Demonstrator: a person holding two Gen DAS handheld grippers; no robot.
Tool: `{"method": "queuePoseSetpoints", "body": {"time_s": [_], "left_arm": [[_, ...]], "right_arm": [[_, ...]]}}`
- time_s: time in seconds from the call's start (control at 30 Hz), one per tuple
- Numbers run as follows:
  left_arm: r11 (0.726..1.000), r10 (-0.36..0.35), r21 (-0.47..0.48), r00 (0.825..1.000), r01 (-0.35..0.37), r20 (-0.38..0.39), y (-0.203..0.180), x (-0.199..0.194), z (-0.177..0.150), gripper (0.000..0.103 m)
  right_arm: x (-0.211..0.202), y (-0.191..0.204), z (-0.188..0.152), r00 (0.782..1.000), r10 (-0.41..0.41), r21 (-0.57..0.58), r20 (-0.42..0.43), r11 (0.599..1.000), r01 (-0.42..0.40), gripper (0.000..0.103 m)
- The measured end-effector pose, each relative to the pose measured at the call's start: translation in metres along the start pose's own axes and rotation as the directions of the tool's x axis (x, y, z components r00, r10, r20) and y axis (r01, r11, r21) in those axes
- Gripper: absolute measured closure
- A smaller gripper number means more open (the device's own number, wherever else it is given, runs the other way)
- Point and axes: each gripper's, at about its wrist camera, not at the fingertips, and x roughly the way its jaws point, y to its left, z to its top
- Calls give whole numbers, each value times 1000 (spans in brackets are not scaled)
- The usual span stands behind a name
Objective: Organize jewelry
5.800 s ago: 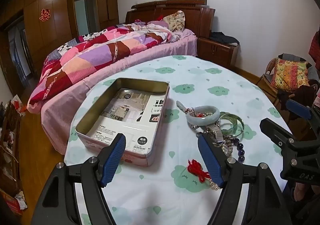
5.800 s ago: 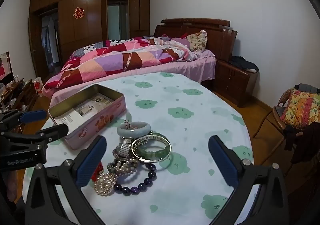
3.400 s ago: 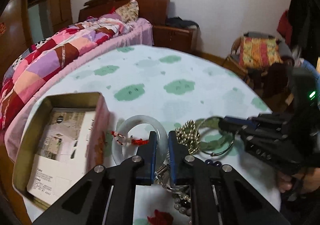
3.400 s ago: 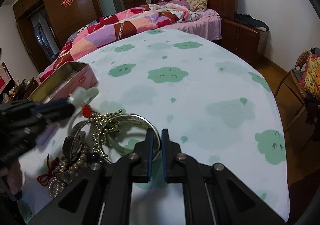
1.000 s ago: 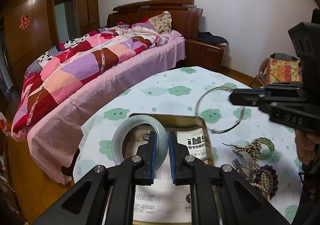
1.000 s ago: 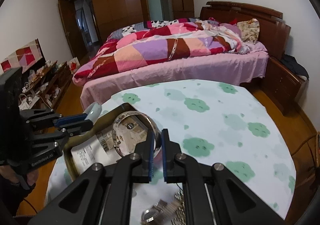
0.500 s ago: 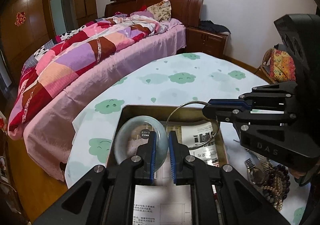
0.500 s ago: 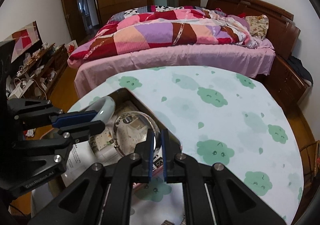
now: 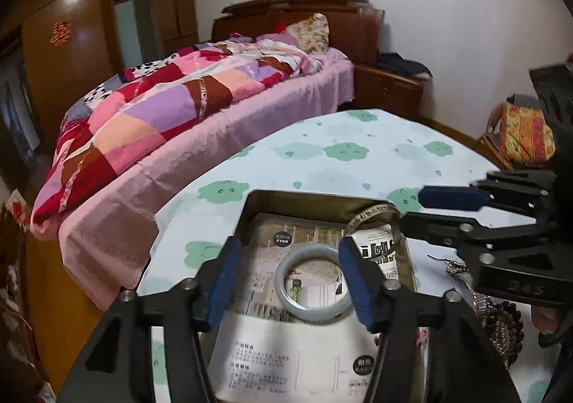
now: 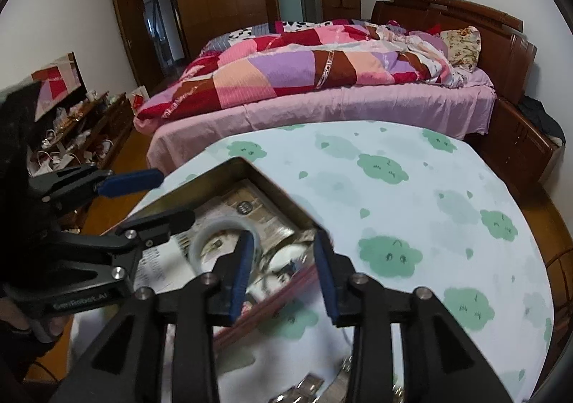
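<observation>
Two bangles lie in the rectangular metal tin [image 9: 250, 209]: smooth pale jade ring [image 9: 312, 284], thin silver hoop [image 9: 372, 215]. Left gripper [image 9: 288, 281] and right gripper [image 10: 283, 268] are opening, holding nothing.

A smooth, glossy pale bangle [image 9: 311, 286] lies on printed paper lining the metal tin [image 9: 315, 200] (dull gold inside). Matt printed cloth covers the worktop [image 9: 358, 159]; the wardrobe [image 10: 229, 1] is polished wood.

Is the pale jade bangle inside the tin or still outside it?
Inside: the jade bangle lies flat on the tin's paper lining.
</observation>
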Motion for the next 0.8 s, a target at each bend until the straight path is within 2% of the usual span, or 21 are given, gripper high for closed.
{"method": "queuePoseSetpoints", "body": {"time_s": [0.27, 0.57, 0.8], "left_arm": [[996, 82, -29, 996, -82, 15, -3, -17, -21, 44], [989, 124, -83, 992, -122, 11, 2, -20, -34, 44], [971, 162, -174, 987, -161, -7, 19, -24, -45, 44]], "right_arm": [[-8, 13, -14, 1000, 21, -14, 0, 1000, -21, 60], [-12, 17, -25, 999, 43, -9, -4, 999, -43, 53], [-3, 42, -39, 997, 60, -74, -39, 995, -63, 51]]}}
